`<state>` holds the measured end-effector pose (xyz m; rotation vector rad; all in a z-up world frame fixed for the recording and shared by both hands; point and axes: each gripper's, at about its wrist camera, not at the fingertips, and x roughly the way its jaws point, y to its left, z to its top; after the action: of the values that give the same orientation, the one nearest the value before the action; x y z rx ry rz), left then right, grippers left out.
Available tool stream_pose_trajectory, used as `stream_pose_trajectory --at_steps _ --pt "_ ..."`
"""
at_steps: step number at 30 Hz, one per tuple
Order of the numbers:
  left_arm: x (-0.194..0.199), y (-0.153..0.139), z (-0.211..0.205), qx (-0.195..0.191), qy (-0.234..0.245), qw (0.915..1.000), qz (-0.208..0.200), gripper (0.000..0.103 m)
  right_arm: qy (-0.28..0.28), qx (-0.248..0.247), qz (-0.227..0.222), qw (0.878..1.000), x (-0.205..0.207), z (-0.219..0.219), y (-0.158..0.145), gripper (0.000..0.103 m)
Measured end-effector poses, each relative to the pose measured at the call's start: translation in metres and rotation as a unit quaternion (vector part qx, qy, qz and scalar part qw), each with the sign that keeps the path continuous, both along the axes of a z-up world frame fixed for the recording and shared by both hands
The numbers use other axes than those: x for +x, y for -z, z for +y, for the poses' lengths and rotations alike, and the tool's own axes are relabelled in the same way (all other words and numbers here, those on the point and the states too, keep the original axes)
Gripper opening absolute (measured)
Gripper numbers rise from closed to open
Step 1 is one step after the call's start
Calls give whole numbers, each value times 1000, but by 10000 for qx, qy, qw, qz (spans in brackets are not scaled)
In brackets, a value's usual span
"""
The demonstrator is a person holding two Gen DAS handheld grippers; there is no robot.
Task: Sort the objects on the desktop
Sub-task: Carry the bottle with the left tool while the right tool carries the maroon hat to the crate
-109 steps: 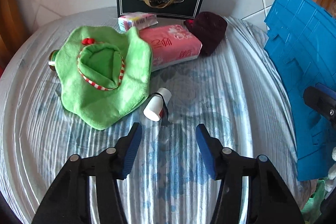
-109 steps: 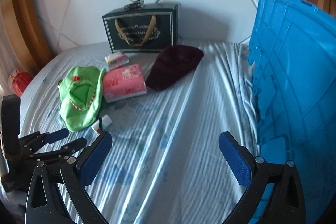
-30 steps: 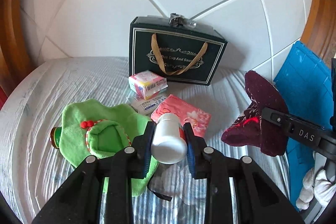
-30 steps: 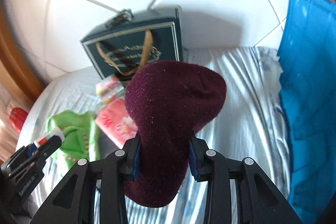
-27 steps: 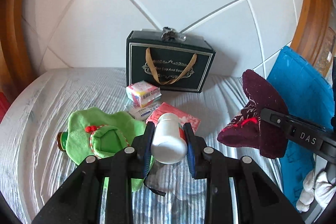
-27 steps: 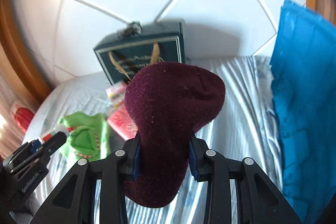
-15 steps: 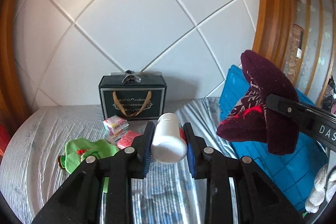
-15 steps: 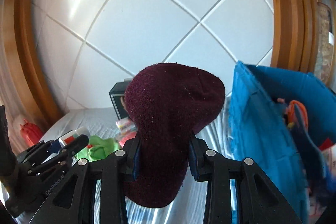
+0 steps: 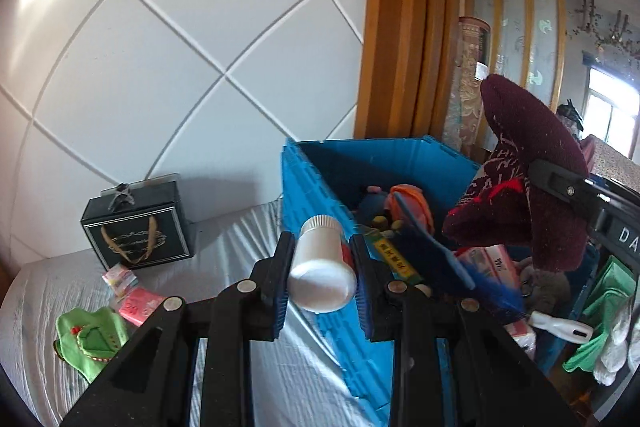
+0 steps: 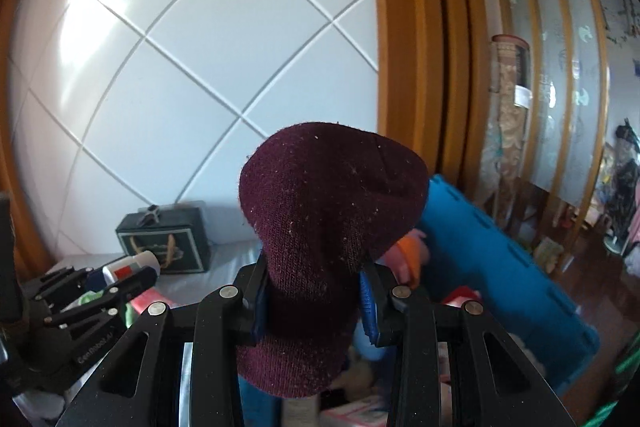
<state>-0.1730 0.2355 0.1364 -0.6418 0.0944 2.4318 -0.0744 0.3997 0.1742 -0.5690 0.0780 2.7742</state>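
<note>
You lifted both loads off the bed to the blue crate [image 9: 320,195]: left gripper [image 9: 322,279] jaws clamped the white bottle [image 9: 322,267] crosswise, right gripper [image 10: 314,301] jaws pinched the maroon knit hat [image 10: 320,219], drooping.

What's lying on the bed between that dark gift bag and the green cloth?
In the left wrist view, a small pastel box and a pink tissue pack lie between the gift bag and the green cloth.

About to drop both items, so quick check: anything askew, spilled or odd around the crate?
Nothing spilled or damaged. The blue crate is already heaped with jumbled items, so the white bottle and maroon hat will land on clutter.
</note>
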Motion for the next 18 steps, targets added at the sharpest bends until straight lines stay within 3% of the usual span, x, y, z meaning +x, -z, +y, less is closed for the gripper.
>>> stream_pose_trajectory --at_steps 7,18 --pt "15 -8 93 -95 537 9979 -345 27 483 275 -559 9969 17 87 21 35" --pt "16 32 177 -1106 513 9874 -1012 28 351 409 -1765 9828 17 148 96 42"
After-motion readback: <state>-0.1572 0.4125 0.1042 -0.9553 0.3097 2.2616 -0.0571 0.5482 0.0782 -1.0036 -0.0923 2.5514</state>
